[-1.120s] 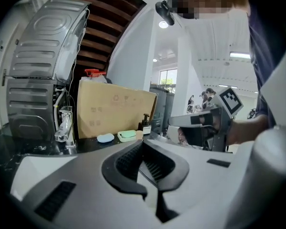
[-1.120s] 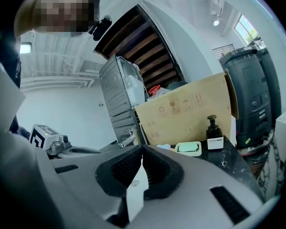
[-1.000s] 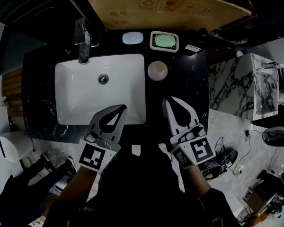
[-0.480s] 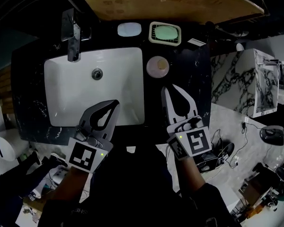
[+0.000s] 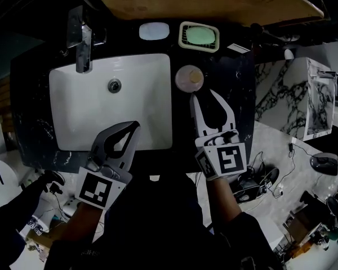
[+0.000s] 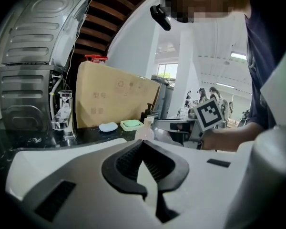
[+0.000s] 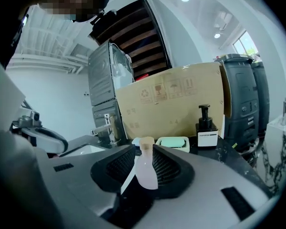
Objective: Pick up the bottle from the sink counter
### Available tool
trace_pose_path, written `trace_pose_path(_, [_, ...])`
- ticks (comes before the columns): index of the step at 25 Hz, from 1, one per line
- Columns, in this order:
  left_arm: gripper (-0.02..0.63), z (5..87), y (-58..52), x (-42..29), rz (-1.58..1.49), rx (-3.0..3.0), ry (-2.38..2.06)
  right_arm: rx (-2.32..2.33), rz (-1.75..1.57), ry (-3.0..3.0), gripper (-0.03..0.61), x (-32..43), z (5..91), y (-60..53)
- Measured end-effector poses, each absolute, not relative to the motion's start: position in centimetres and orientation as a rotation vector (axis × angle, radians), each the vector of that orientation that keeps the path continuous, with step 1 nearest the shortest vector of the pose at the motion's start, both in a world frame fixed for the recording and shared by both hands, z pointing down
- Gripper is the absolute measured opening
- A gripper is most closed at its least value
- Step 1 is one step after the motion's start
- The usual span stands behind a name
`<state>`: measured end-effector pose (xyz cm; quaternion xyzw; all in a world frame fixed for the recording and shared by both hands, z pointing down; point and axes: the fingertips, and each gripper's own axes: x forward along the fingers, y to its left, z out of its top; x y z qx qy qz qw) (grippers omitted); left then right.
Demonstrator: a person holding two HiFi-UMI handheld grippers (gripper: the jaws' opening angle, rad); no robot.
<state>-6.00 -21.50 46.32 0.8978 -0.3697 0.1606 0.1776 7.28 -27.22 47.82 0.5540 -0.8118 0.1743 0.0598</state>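
The bottle [image 5: 187, 78] is small, pale pink and capped, standing upright on the black counter [image 5: 232, 86] just right of the sink. In the right gripper view the bottle [image 7: 146, 171] shows through the gap between the jaws. My right gripper [image 5: 203, 94] points at it from the near side with its jaws opening. The tips stop just short of the bottle, and nothing is pressed between the pads. My left gripper [image 5: 136, 125] hovers over the sink's front rim, shut and empty. From the left gripper view, the bottle [image 6: 144, 131] shows far ahead, beyond the left gripper [image 6: 143, 145].
A white sink [image 5: 79, 117] with a chrome faucet [image 5: 81, 45] fills the counter's left. Along the back edge lie a pale soap bar [image 5: 154, 31] and a green soap dish [image 5: 199, 36]. A black pump dispenser [image 7: 207, 128] stands before a cardboard box [image 7: 181, 104].
My right gripper has moved forward up to the bottle and its jaws have parted from shut. The left gripper has stayed shut near the sink's front rim.
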Motion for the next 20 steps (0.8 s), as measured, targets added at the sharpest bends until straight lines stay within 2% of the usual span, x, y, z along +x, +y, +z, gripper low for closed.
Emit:
trace_pose_path(11, [0.008,47.1,-21.0,-6.8,0.499,2.507,-1.052,1.675,0.507,-2.432,0.202,7.2,50.3,-28.7])
trace_pose_path(20, [0.008,47.2,-21.0,-7.0,0.518,2.496,-1.058,1.687,0.462,-2.414,0.208,6.8,51.1,-30.0])
